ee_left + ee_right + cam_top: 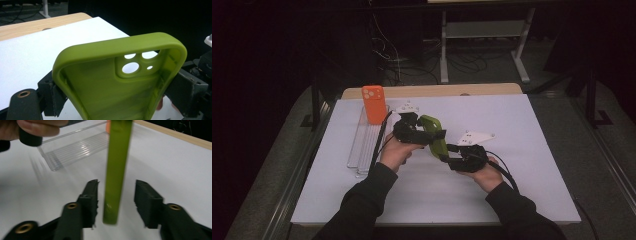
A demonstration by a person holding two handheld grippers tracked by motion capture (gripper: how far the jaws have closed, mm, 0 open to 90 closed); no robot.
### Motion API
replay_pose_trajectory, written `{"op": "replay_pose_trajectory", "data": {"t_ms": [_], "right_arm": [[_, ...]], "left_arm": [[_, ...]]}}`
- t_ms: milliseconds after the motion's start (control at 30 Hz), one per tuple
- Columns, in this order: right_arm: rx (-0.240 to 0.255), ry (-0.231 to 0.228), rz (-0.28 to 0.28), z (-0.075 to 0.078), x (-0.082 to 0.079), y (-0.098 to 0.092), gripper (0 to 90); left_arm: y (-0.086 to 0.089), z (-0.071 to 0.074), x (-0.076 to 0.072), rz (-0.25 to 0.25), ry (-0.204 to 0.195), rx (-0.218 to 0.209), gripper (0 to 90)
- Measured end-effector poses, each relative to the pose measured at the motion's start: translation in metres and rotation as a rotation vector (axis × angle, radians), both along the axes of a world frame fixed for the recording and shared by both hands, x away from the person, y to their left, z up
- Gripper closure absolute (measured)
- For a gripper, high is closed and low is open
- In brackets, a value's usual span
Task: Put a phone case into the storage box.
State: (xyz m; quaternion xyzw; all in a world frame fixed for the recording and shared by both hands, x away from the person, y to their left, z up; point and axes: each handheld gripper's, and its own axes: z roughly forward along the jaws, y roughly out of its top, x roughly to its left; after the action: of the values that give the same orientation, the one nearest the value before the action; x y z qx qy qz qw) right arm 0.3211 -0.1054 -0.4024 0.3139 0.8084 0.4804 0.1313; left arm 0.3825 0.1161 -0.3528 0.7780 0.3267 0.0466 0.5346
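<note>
A green phone case (434, 136) hangs above the white table cover between my two grippers. In the left gripper view its hollow inside and camera cut-out face me, and my left gripper (119, 96) is shut on it, the pads (52, 96) pressing on its two long sides. In the high view this left gripper (424, 134) holds the case's upper part. My right gripper (451, 152) is at the case's lower end. In the right gripper view the case (117, 170) stands edge-on between the jaws of my right gripper (119, 201), which is open with a gap on each side.
An orange phone case (374, 103) stands upright at the far end of a clear plastic tray (362, 145) at the left of the white table cover (512, 165). A wooden table edge (437, 91) runs along the back. A hand (37, 126) shows above the tray (72, 147).
</note>
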Motion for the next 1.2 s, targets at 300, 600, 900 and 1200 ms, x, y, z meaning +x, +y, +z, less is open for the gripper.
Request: {"op": "replay_pose_trajectory", "data": {"t_ms": [300, 600, 900, 1200], "right_arm": [[-0.024, 0.084, -0.010, 0.000, -0.004, -0.024, 22.3], [-0.076, 0.079, -0.060, -0.015, -0.019, -0.046, 8.2], [-0.083, 0.087, -0.091, -0.028, -0.033, -0.064, 0.0], [-0.108, 0.102, -0.115, -0.040, -0.043, -0.075, 0.0]], "left_arm": [[0.013, 0.014, 0.006, 0.024, -0.012, 0.031, 14.8], [0.033, 0.035, 0.013, 0.063, -0.063, 0.065, 14.8], [0.057, 0.053, 0.020, 0.128, -0.092, 0.069, 14.8], [0.082, 0.064, 0.030, 0.200, -0.117, 0.084, 14.8]]}}
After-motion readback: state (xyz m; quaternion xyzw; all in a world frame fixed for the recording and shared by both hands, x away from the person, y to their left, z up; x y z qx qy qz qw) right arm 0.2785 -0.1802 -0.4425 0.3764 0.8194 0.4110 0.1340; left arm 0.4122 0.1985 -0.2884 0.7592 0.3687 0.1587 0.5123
